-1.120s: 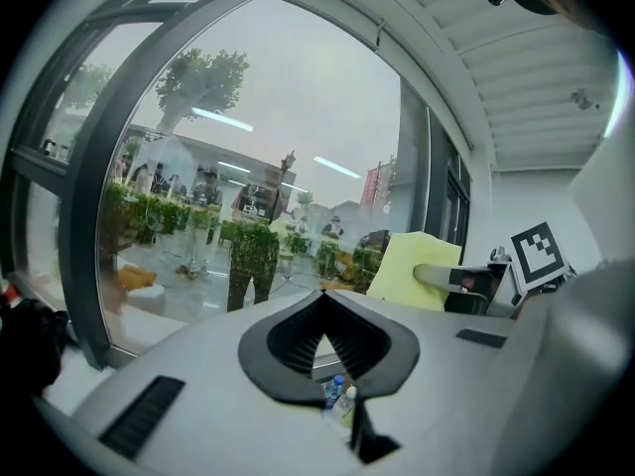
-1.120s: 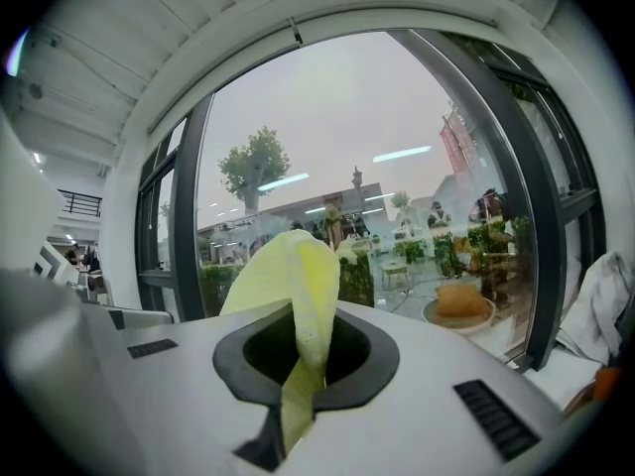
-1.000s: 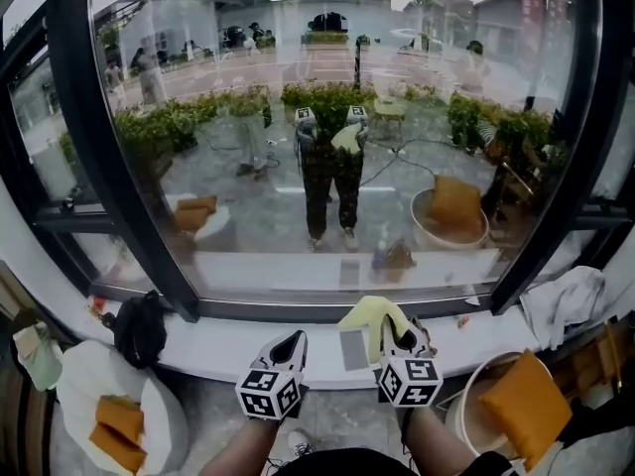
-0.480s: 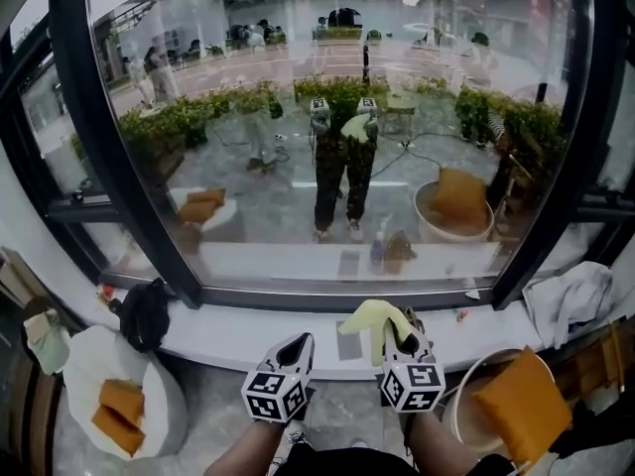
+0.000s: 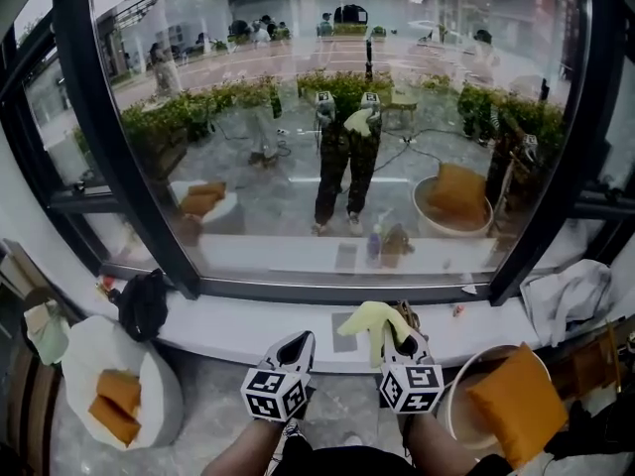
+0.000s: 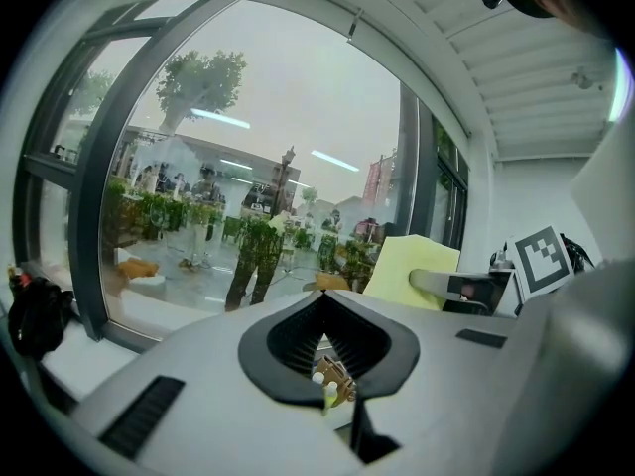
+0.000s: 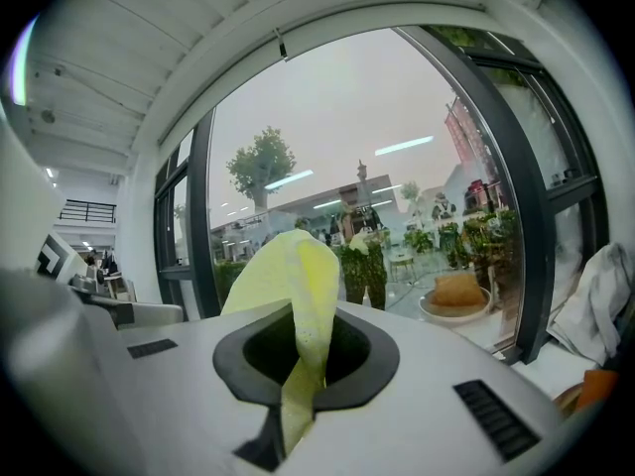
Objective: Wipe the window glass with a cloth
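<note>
Pinching a yellow cloth (image 7: 296, 284) between its jaws, the right gripper (image 5: 395, 333) hovers over the white window sill (image 5: 223, 330), short of the window glass (image 5: 327, 147). The cloth's long axis runs along the jaws, and its free end points up toward the glass. Just beside it, the left gripper (image 5: 295, 344) is clenched on nothing.

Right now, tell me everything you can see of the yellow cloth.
The yellow cloth is a soft, pale yellow-green fabric, pinched in a fold between the right gripper's fingers. Its free end stands up loosely above them; a narrow strip trails back between them. It is held over the white sill, apparently short of the window glass.
</note>
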The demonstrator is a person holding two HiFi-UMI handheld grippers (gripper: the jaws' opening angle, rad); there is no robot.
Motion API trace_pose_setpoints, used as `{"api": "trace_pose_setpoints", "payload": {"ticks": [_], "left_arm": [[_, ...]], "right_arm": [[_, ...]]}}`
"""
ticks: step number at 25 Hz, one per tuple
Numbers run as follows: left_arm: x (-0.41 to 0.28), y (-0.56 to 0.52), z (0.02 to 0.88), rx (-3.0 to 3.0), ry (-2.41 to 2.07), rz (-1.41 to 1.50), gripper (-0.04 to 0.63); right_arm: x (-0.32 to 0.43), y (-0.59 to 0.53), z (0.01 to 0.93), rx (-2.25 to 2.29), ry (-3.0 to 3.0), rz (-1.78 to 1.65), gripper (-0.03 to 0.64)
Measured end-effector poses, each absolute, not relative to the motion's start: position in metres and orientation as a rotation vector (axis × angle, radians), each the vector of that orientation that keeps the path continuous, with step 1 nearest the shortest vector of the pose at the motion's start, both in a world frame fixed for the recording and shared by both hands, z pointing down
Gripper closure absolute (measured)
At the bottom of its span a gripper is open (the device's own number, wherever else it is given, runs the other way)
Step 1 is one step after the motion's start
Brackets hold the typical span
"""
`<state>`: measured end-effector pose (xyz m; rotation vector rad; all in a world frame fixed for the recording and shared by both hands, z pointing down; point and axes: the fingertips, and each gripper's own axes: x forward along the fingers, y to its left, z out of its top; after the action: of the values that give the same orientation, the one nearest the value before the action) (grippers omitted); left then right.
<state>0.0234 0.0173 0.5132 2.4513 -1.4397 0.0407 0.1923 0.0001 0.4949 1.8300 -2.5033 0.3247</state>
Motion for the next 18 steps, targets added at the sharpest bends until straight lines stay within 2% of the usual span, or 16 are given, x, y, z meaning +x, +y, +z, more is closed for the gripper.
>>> {"api": "trace_pose_setpoints", "payload": {"ticks": [18], "left_arm": [[0.05,0.021,0.511,2.487,-1.378,0.026,0.589]], "right_arm": [[0.219,0.014,0.495,1.883,-2.462,0.331,0.584]]}}
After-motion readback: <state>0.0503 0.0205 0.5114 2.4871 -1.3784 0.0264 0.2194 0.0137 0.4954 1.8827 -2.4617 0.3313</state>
